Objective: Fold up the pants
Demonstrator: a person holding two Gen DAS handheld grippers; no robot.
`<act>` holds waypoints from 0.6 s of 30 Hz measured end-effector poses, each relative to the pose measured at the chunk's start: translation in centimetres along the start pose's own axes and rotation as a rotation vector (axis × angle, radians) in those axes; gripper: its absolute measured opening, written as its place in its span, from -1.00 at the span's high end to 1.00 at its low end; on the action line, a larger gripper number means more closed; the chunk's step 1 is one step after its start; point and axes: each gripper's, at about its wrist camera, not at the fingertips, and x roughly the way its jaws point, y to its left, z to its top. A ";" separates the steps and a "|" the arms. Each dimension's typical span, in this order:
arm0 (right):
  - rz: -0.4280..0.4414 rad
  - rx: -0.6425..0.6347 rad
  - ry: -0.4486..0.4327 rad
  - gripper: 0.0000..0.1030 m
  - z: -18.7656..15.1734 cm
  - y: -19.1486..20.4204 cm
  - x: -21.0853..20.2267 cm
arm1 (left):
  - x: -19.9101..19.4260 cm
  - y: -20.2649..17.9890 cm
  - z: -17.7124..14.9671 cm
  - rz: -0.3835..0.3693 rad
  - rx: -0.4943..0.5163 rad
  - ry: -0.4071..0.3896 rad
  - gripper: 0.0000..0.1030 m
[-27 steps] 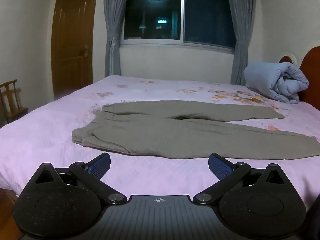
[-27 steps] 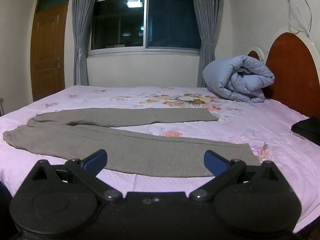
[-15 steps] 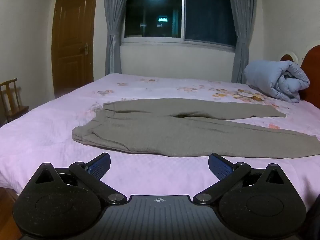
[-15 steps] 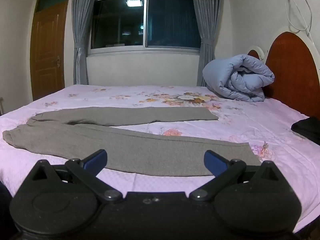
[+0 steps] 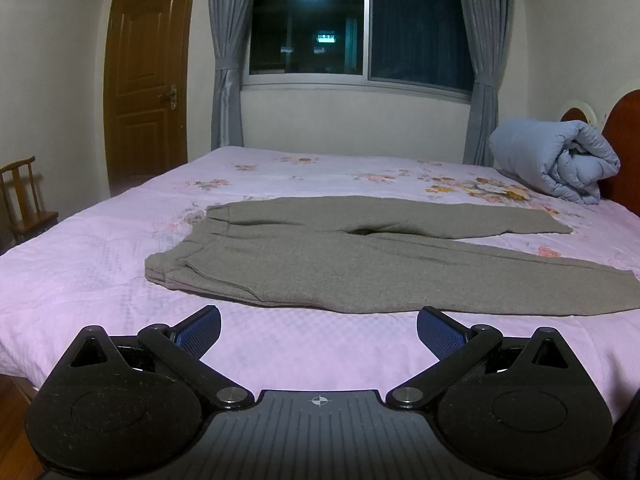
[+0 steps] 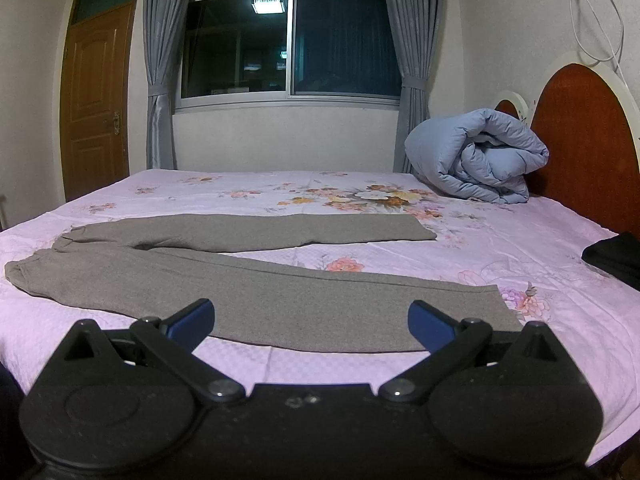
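Grey-brown pants lie flat on the pink floral bed, waistband to the left, two legs spread apart toward the right. They also show in the right wrist view, where the near leg's cuff ends at the right. My left gripper is open and empty, just short of the near leg below the waist. My right gripper is open and empty, its tips over the near edge of the near leg by the cuff.
A rolled blue duvet sits by the red headboard at the far right. A dark folded item lies at the bed's right edge. A wooden chair and door stand to the left.
Both grippers have crept slightly forward toward the pants and both stay open. The pants have not moved.
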 end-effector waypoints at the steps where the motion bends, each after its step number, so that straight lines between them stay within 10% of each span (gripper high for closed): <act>1: 0.000 0.000 -0.001 -0.89 0.0 0.0 0.0 | 0.0 0.0 0.0 -0.001 0.000 0.000 -1.00; 18: 0.000 0.000 0.000 -0.89 0.0 0.0 0.0 | 0.0 0.0 0.1 0.000 0.001 0.002 -1.00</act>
